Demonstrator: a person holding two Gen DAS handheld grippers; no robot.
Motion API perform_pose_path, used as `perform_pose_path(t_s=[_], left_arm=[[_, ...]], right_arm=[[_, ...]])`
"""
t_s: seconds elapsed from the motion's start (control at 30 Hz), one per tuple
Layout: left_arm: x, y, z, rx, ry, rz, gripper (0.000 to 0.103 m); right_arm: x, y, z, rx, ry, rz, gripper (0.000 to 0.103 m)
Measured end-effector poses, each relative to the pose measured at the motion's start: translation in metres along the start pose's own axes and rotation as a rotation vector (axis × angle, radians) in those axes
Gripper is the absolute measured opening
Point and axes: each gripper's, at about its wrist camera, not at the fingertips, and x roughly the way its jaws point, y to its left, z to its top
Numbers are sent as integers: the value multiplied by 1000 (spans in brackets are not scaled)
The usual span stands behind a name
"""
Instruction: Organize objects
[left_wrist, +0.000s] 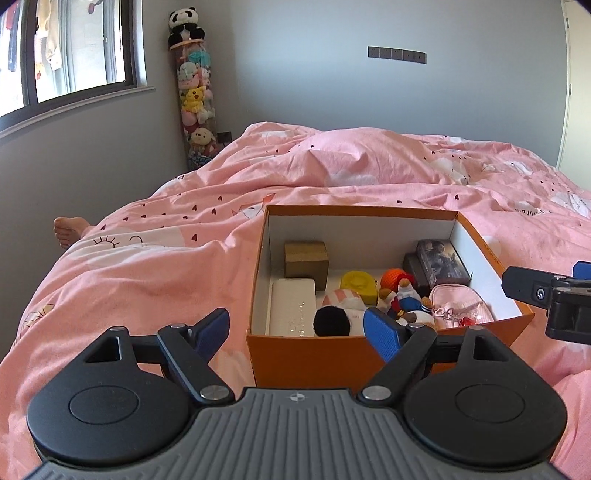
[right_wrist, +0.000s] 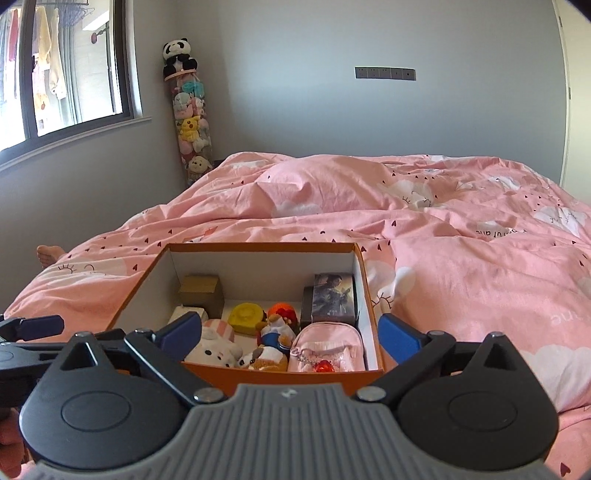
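Note:
An open orange box (left_wrist: 314, 354) (right_wrist: 140, 280) sits on the pink bed. Inside lie a brown carton (left_wrist: 306, 258), a white flat case (left_wrist: 291, 310), a yellow round toy (left_wrist: 357, 282), an orange ball (left_wrist: 393, 277), small plush dolls (right_wrist: 273, 332), a pink mini backpack (right_wrist: 325, 350) and a dark picture box (left_wrist: 441, 260). My left gripper (left_wrist: 299, 328) is open and empty at the box's near wall. My right gripper (right_wrist: 291, 332) is open and empty over the box's near edge; it also shows at the right of the left wrist view (left_wrist: 546, 291).
The pink duvet (left_wrist: 369, 170) covers the whole bed, with a pillow bulge at the back. A tall clear tube of plush toys (left_wrist: 195, 99) topped by a panda stands in the corner. A window is on the left wall. A bare foot (left_wrist: 68, 229) shows past the bed's left edge.

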Motion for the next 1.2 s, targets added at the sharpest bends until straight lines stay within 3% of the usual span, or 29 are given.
perform_pose_path(t_s=[0.27,1.2], left_arm=[[5,0,-8,-1,51,-15,96],[-3,-9,-7,42,59,-21,96]], right_arm=[[19,-4,-18,28,76,-6,101],[17,-10,-26,37,116,13,101]])
